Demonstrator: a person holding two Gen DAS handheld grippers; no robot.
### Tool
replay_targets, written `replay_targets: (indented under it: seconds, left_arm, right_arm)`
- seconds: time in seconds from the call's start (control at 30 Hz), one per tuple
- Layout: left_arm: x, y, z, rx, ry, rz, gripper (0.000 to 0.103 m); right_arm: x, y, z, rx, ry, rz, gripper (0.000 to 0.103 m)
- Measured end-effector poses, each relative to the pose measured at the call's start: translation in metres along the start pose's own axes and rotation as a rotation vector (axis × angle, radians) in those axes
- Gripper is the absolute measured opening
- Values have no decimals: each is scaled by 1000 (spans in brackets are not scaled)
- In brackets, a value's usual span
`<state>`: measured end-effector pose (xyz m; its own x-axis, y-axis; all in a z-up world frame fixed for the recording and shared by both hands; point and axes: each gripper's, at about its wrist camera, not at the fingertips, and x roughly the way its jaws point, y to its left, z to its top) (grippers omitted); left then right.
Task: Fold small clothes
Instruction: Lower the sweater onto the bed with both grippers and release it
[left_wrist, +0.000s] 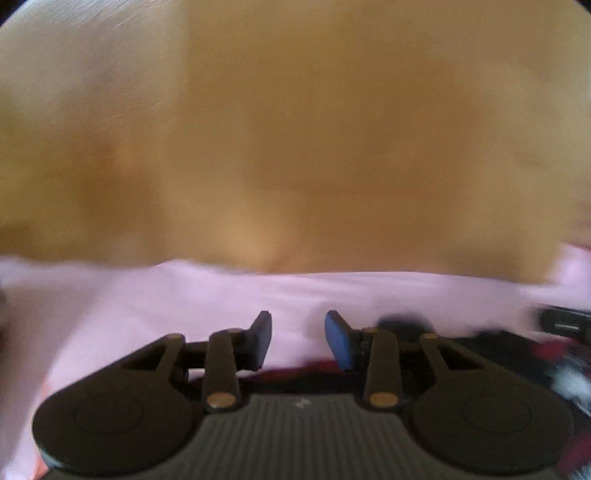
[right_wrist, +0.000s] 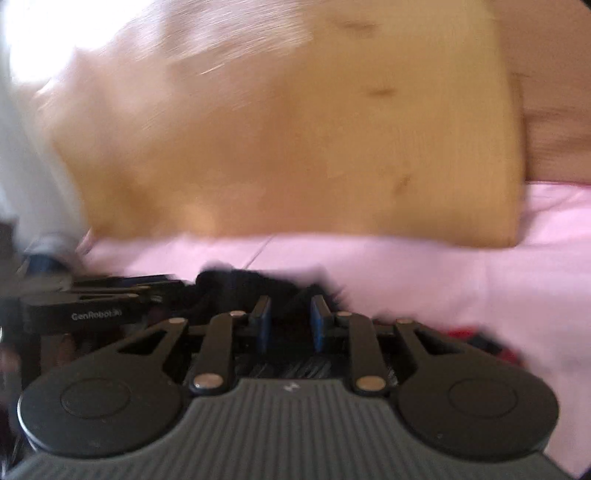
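Both views are smeared with motion blur, so read this with care. Your left gripper (left_wrist: 298, 339) has its jaws parted a little, and through the gap you see only the pink sheet (left_wrist: 147, 295); nothing is pinched there. Your right gripper (right_wrist: 290, 323) also stands narrowly apart, with the dark garment (right_wrist: 258, 282) bunched right at its tips, toward 12 o'clock from the jaws. Whether the pads actually press that cloth I cannot tell; it may lie just past them.

The garment is the task's thing: a dark piece with red and white patches, lying on the pink sheet. In the left view it spreads from 6 o'clock round to 4 o'clock of the picture, under and beside the gripper body. In the right view it sits centre, with more red showing toward 4 o'clock. The other gripper's body reaches in from 9 o'clock, so your 2 tools are close together over the same cloth. A tan pillow (right_wrist: 295, 147) fills the 12 o'clock half of both views.

As for progress, I judge the fold unfinished: the cloth looks rumpled, with no neat edge or flat stack in sight. Squaring it up and closing the fold look still to be done
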<state>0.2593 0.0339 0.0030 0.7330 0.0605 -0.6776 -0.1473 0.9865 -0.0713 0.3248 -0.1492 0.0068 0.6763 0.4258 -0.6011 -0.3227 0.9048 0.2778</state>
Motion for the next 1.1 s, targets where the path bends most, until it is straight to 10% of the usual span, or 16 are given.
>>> replay_targets:
  seconds: [0.1, 0.47, 0.83, 0.9, 0.93, 1.0, 1.1]
  left_arm:
    - [-16, 29, -6, -74, 8, -94, 37]
    - [-147, 91, -84, 145, -51, -28, 83]
    - [-217, 124, -163, 15, -38, -121, 89]
    - [-226, 119, -170, 43, -59, -109, 89]
    - [-230, 118, -173, 54, -66, -108, 89]
    - [-239, 114, -179, 83, -79, -90, 89]
    - [-252, 115, -189, 127, -106, -40, 89]
  right_arm:
    - [-14, -14, -3, 75, -51, 7, 29]
    - [-152, -35, -75, -85, -132, -126, 42]
    - [-227, -43, -182, 64, -88, -226, 52]
    - [-226, -31, -191, -20, -95, -275, 37]
    - [-224, -28, -192, -58, -89, -302, 11]
    - [-229, -35, -191, -101, -103, -325, 10]
    - [-232, -62, -174, -230, -196, -672, 9]
